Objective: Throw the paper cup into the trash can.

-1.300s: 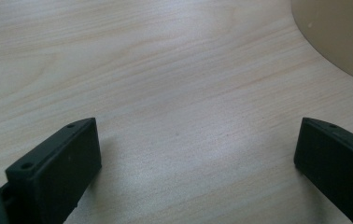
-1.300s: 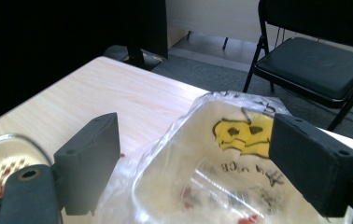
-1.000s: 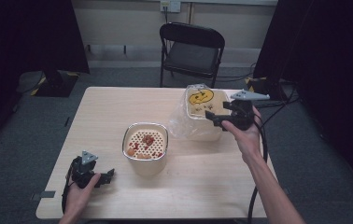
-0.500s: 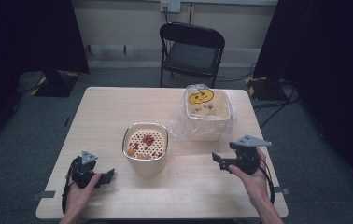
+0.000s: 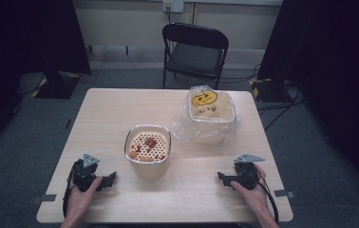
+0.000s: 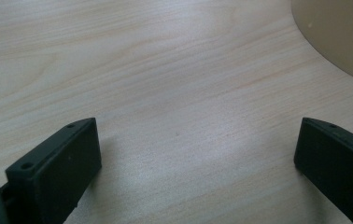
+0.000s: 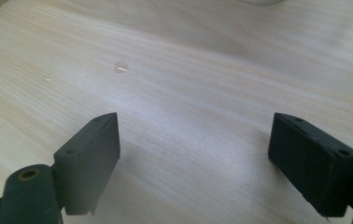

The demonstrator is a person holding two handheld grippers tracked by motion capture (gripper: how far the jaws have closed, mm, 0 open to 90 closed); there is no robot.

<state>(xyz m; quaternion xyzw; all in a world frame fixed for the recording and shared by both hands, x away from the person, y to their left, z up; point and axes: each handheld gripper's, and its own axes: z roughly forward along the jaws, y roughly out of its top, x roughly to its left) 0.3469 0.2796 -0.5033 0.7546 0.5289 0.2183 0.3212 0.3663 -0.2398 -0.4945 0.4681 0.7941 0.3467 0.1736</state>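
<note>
Retreat of the right hand-held gripper (image 5: 229,179) from the bagged tub (image 5: 212,114), where it sat a second ago beside the tub's right rim; now resting on the table (image 5: 120,104) at the near edge, well right of the strainer (image 5: 148,147). Jaws apart, nothing between them, bare wood in the right gripper view past a small drop (image 7: 121,66). Left hand-held gripper (image 5: 107,179) unchanged, parked near-left of the strainer, jaws apart too, with the strainer's pale wall (image 6: 338,37) at the upper right corner of the left gripper view. Reads as a pause between steps, or work on the tub just finished: both hands back and idle, neither touching anything.

Strainer at the middle of the table, with red and orange pieces inside, too small to name. Tub just behind and right of the strainer, wrapped in clear plastic spreading onto the table toward it, a yellow face-like print inside. Chair (image 5: 194,50) beyond the far edge, behind the tub. Nothing between either gripper and the strainer; loose plastic likely the only snag for a grab at the tub.
</note>
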